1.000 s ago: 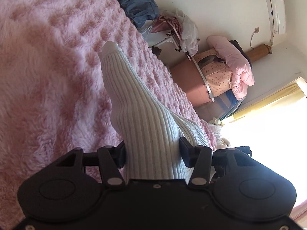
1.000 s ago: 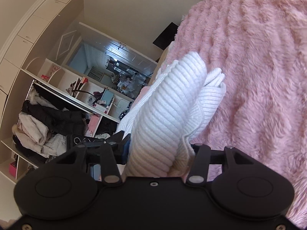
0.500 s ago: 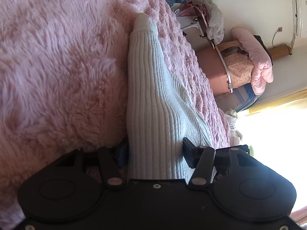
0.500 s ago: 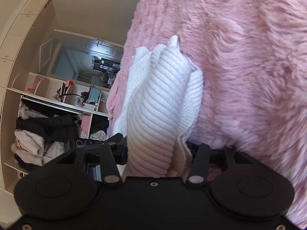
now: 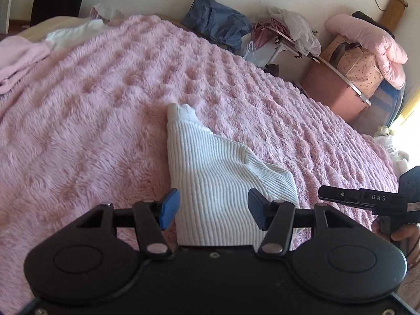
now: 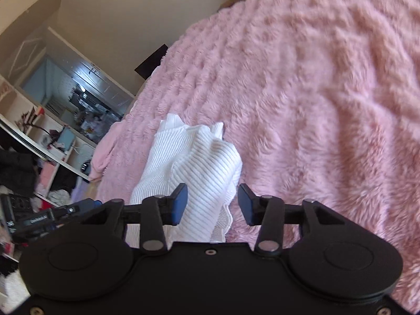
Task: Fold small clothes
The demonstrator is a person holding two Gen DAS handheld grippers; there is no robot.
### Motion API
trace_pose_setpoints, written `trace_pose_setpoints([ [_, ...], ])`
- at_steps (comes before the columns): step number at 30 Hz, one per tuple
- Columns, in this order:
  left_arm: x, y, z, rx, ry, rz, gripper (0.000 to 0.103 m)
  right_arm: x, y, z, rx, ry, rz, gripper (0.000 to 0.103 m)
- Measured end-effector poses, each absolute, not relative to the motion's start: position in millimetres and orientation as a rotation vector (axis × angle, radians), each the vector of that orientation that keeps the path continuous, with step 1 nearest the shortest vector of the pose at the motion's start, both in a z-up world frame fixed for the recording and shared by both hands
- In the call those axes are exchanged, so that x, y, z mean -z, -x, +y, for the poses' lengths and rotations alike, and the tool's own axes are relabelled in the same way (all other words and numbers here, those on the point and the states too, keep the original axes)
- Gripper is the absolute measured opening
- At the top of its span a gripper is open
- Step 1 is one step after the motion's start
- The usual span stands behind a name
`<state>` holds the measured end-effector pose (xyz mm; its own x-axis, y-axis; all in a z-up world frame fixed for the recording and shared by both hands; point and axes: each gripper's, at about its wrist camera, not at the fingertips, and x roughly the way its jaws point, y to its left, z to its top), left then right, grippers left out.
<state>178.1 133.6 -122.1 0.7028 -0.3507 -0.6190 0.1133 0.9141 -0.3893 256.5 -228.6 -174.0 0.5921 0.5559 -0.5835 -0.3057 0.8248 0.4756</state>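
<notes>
Two claws work over one bed whose pink plush blanket (image 5: 110,120) fills most of both views and spreads out ahead of each claw. Largest of the things on it is the white ribbed garment (image 5: 218,183), folded into a compact packet that lies flat on the blanket directly ahead of the left claw (image 5: 212,207) and runs back between its fingers. The left claw stands wide: its blue pads (image 5: 168,207) flank the packet with a visible gap on each side, and the jaws have just been opening, the garment lying between them unpressed. In the right wrist view the same garment (image 6: 194,162) appears bunched and doubled, reaching forward from the right claw (image 6: 212,204). The right claw is narrower, its jaws having just been closing; the left-hand pad (image 6: 179,204) lies against the knit, while the right-hand pad stands clear of the fabric, so nothing is pinched. Off to the right of the left claw, the right claw's black body (image 5: 372,199) shows, with the person's hand (image 5: 404,233) under it. Far ahead and to the left lies a pale pink cloth (image 5: 18,57).
</notes>
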Motion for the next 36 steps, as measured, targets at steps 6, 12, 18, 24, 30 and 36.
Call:
trace_pose_setpoints([
  [6, 138.2, -158.5, 78.0, 0.215, 0.231, 0.754, 0.060, 161.1, -228.7, -166.4, -0.494, -0.030, 0.726, 0.032],
  [12, 173.4, -164.9, 65.7, 0.152, 0.203, 0.815, 0.060, 195.3, -227.3, -144.9, -0.426, 0.063, 0.776, 0.025],
  [18, 220.2, -174.8, 81.9, 0.126, 0.279, 0.921, 0.063, 213.7, -229.5, -149.5, -0.377, 0.033, 0.829, 0.021],
  [24, 208.4, -165.9, 89.5, 0.142, 0.325, 0.846, 0.060, 208.6, -228.4, -151.6, -0.417, 0.015, 0.814, 0.022],
  [30, 168.0, -162.4, 69.1, 0.242, 0.273, 0.723, 0.060, 177.1, -245.0, -143.6, -0.492, 0.012, 0.680, 0.022],
  [36, 185.1, -158.4, 30.0, 0.331, 0.222, 0.779, 0.060, 190.9, -290.1, -126.3, -0.511, 0.068, 0.732, 0.022],
])
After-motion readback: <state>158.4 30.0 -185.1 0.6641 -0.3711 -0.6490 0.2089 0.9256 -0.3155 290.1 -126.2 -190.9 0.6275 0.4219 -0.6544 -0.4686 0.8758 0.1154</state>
